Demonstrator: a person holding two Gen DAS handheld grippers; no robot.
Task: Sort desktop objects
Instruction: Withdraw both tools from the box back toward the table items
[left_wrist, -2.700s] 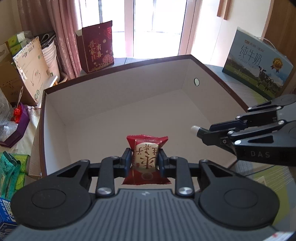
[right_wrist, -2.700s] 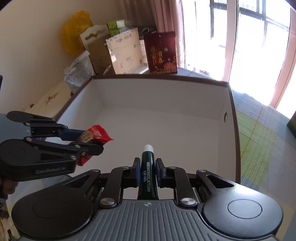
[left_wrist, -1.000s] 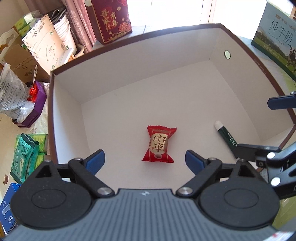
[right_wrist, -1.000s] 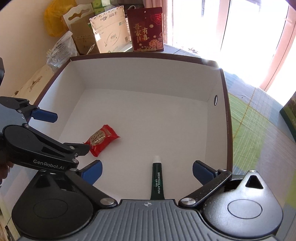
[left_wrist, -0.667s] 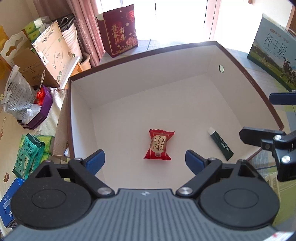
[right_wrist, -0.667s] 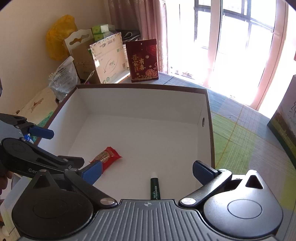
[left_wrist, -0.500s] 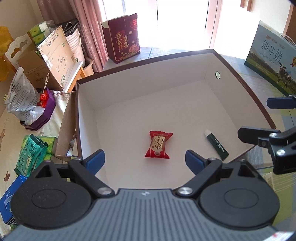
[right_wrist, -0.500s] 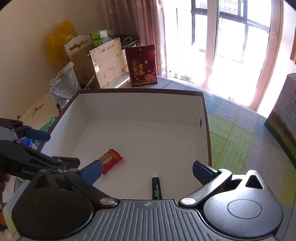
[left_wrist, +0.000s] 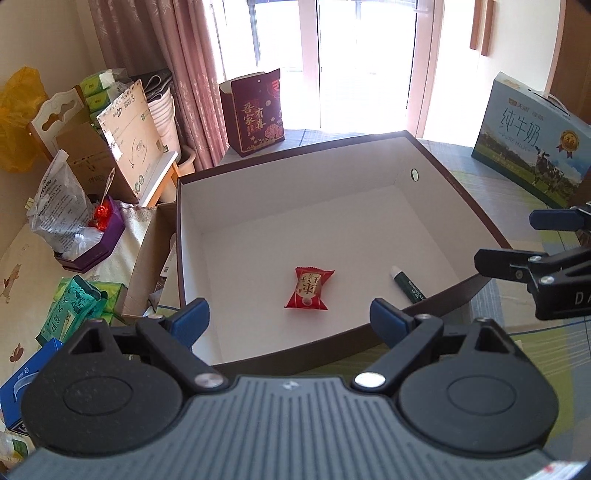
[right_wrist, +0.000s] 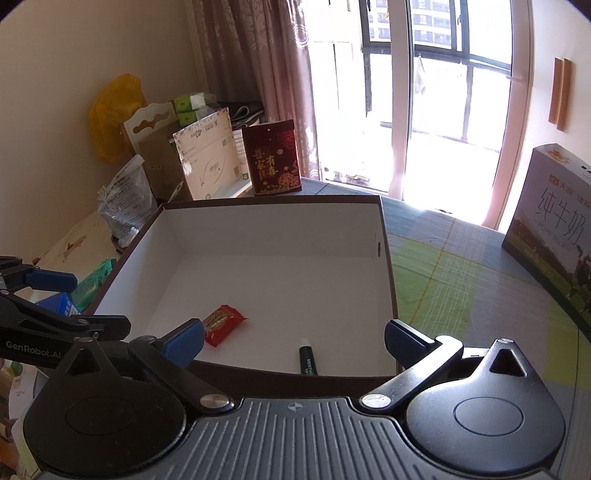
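- Only the left wrist view shows the purple box (left_wrist: 98, 243) holding a red candy, left of the cardboard box (left_wrist: 258, 177).
- From the right wrist, the box's near wall cuts off the lip balm tube (right_wrist: 307, 360).
- Red snack packet (left_wrist: 309, 288) and tube lie apart on the box floor.
- Left gripper (left_wrist: 290, 314) and right gripper (right_wrist: 293, 338) are both spread wide, empty.

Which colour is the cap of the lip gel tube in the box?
White, on a dark green lip gel tube; clearest in the left wrist view.

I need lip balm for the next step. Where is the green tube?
In both wrist views the green tube lies on the white floor of the box, near its front wall, right of the red snack packet.
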